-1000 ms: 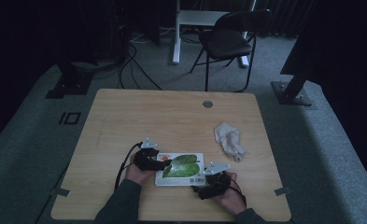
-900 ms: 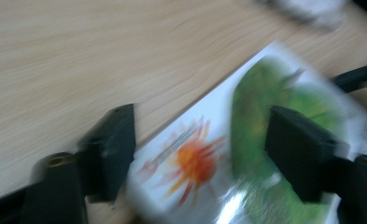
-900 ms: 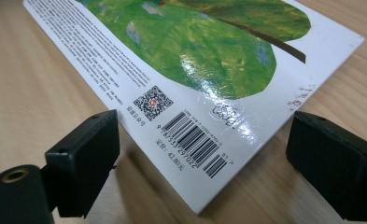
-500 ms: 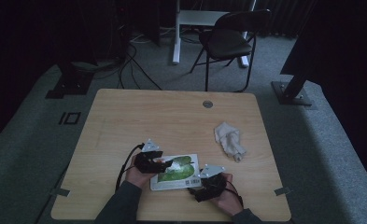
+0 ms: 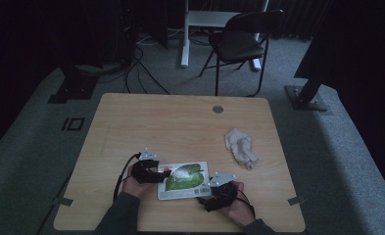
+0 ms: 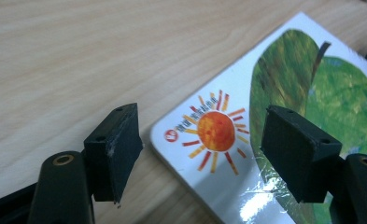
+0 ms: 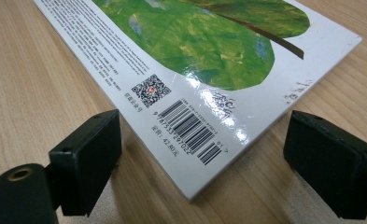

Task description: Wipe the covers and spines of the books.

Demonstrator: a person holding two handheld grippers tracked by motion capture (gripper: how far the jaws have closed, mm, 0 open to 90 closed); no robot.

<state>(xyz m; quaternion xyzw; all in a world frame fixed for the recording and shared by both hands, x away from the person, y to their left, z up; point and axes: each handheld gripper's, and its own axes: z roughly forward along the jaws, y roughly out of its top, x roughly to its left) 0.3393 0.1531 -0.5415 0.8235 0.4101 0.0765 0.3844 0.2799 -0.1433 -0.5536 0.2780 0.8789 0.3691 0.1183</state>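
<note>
Picture book (image 5: 184, 180) flat on table (image 5: 180, 122), lower centre of frame, not yet gripped. Left gripper (image 6: 200, 149) just reopening, spread across one corner; right gripper (image 7: 200, 163) spread around barcode corner. Lift still ahead.

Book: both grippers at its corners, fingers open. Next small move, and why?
Probably close the right gripper on the barcode corner of the book. That corner already sits between its open fingers, untouched. The left gripper has just been opening; it straddles the sun corner, one finger over the cover, one over the table, so it holds nothing.
</note>
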